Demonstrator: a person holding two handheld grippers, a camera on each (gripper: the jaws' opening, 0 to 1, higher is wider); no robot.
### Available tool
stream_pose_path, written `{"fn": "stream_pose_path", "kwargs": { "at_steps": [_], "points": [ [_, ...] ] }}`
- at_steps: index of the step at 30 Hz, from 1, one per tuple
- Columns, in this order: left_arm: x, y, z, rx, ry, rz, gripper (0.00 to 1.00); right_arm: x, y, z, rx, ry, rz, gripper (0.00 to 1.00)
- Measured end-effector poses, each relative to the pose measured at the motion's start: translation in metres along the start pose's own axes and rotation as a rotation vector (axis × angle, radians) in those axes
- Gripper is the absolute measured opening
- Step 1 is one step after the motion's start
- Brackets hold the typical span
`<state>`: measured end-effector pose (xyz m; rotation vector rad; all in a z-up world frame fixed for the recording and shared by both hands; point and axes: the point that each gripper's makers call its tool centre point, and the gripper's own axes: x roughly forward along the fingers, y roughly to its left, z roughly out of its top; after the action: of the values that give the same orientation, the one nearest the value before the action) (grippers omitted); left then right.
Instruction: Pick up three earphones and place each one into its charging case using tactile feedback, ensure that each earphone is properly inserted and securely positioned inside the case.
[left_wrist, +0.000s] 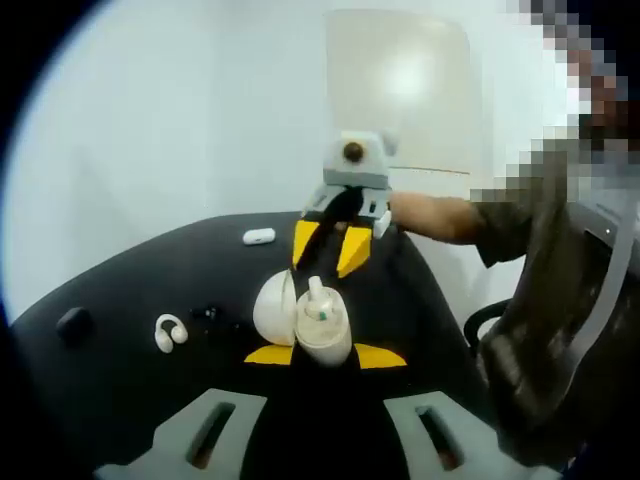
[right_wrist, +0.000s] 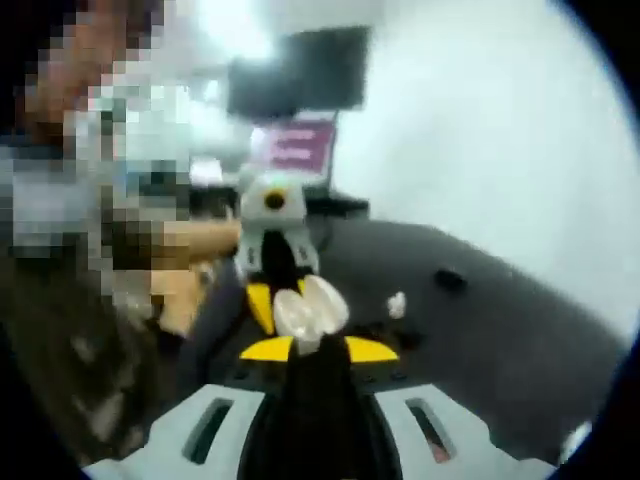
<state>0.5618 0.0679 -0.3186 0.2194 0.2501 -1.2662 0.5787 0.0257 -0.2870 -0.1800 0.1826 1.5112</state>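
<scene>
left tool (left_wrist: 325, 355) holding open case (left_wrist: 300, 318), table (left_wrist: 110, 300)

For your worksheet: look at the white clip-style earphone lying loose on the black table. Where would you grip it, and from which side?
Probably from above, jaws closing across the two rounded ends of the white clip-style earphone. It lies flat on the black table, apart from the other items, its curved bridge joining two bulbs that offer opposite faces. The left gripper already clamps the white charging case, so the right gripper would have to fetch it.
</scene>
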Motion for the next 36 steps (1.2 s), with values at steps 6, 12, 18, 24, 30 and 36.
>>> {"fn": "stream_pose_path", "kwargs": {
  "at_steps": [6, 12, 18, 24, 30, 36],
  "points": [
    [-0.001, -0.002, 0.0, 0.002, -0.001, -0.002, 0.17, 0.008, 0.009, -0.001, 0.072, -0.031, 0.101, 0.26],
    [-0.001, -0.004, 0.0, 0.004, -0.002, -0.005, 0.17, 0.003, 0.006, 0.007, 0.099, -0.136, 0.082, 0.26],
    [0.0, -0.007, 0.0, 0.011, -0.003, -0.002, 0.17, 0.006, 0.016, 0.002, 0.128, -0.103, 0.132, 0.32],
    [0.0, -0.008, 0.0, 0.004, -0.003, -0.006, 0.17, 0.025, 0.021, -0.011, 0.152, 0.02, 0.167, 0.36],
    [-0.001, -0.005, -0.001, -0.002, -0.002, -0.01, 0.17, 0.035, 0.02, -0.006, 0.189, -0.001, 0.179, 0.29],
    [0.0, -0.003, -0.002, -0.011, -0.003, -0.005, 0.17, 0.044, 0.019, -0.015, 0.132, 0.044, 0.143, 0.24]
  ]
}}
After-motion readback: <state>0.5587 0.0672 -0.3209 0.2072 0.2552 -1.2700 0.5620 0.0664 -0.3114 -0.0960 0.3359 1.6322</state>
